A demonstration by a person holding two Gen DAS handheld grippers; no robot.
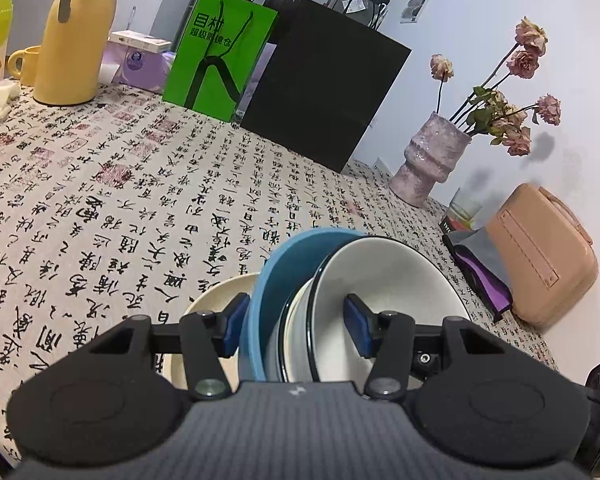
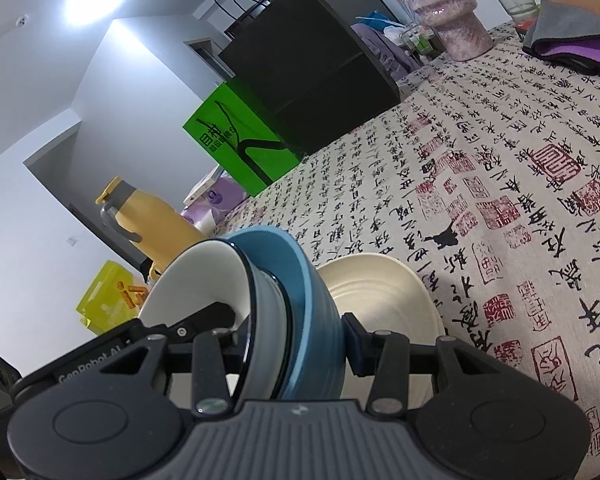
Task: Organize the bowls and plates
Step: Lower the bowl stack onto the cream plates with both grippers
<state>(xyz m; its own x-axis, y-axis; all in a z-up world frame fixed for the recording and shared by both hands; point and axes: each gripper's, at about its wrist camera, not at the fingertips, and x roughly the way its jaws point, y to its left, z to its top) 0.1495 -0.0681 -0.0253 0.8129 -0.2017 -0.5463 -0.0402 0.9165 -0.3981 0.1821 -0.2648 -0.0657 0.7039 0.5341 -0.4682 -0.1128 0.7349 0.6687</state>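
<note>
My left gripper (image 1: 296, 326) has its two blue pads about half apart, closed on a nested stack of bowls. The left pad presses the outside of the blue bowl (image 1: 272, 280); the right pad sits inside the white bowl (image 1: 388, 280). My right gripper (image 2: 288, 340) grips the same stack from the other side: its right pad lies against the blue bowl (image 2: 312, 312), and its left finger is hidden behind the white bowl (image 2: 204, 280), so I cannot tell where that pad touches.

The stack is tipped on its side, with the white bowl nested in the blue one and a dark-rimmed bowl edge between them. Just beside it a cream plate (image 2: 380, 292) lies flat on the tablecloth (image 1: 140, 184).

Far back stand a black bag (image 1: 324, 100) and a green bag (image 1: 216, 56). A vase (image 1: 432, 156) holds dried roses.
</note>
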